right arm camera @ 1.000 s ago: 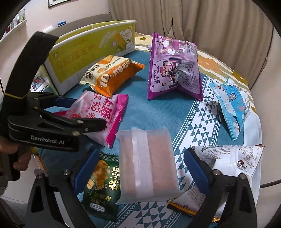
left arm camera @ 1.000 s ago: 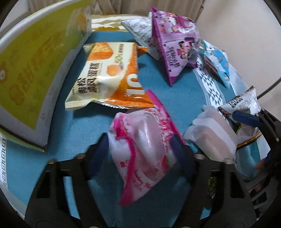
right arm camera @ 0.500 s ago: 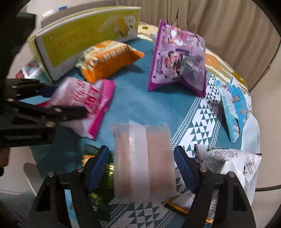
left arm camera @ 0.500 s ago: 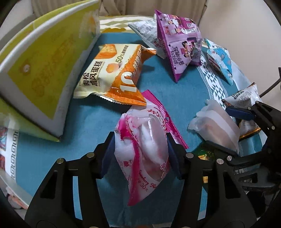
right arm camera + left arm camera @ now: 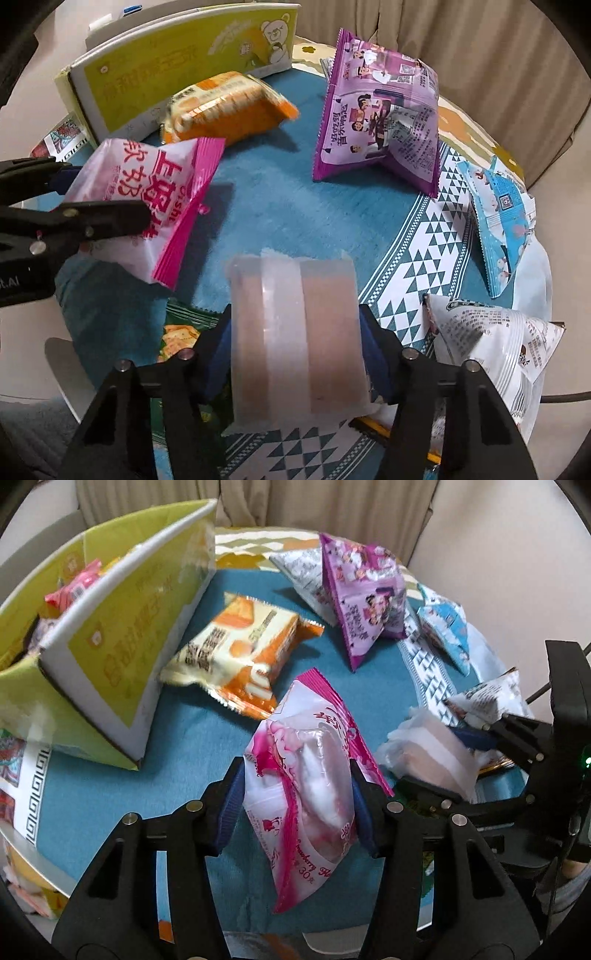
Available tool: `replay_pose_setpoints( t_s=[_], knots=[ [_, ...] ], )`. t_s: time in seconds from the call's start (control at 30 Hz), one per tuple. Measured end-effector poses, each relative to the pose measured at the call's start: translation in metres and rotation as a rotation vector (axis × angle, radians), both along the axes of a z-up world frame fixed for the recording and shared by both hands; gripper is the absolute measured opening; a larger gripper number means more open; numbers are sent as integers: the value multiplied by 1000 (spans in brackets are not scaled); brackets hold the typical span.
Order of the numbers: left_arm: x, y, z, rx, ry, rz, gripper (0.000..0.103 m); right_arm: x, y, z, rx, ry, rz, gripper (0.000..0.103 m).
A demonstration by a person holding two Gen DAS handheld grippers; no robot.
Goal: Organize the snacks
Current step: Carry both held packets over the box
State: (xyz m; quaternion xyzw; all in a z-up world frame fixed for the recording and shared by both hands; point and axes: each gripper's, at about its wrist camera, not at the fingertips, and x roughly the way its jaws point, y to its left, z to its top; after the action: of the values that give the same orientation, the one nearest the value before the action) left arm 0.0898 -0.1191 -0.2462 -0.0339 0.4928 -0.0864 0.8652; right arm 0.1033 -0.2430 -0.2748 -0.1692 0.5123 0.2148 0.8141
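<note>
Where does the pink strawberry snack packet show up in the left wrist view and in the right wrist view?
Left wrist: the pink packet sits low in the centre, pinched between the left gripper fingers.
Right wrist: the pink packet is at the left edge, mid-height, held by the left gripper reaching in from the left.
Shared landmark: the orange cake packet lying beside the yellow-green box.

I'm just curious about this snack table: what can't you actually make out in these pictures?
- Green packet, right view: mostly hidden behind the right tool and its translucent packet.
- Yellow box, left view: contents cut off by its wall and the frame edge.
- Orange packet, left view: print blurred.
</note>
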Motion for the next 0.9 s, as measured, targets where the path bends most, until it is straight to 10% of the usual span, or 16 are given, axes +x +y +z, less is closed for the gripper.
replay_pose_setpoints(
  t_s=[0.43, 0.9],
  knots=[
    [-1, 34, 74, -65, -83, -2, 49, 22, 5, 75, 314, 12, -177, 57],
    [69, 161, 160, -74, -191, 132, 49, 74, 90, 161, 337, -112, -141, 57]
  ],
)
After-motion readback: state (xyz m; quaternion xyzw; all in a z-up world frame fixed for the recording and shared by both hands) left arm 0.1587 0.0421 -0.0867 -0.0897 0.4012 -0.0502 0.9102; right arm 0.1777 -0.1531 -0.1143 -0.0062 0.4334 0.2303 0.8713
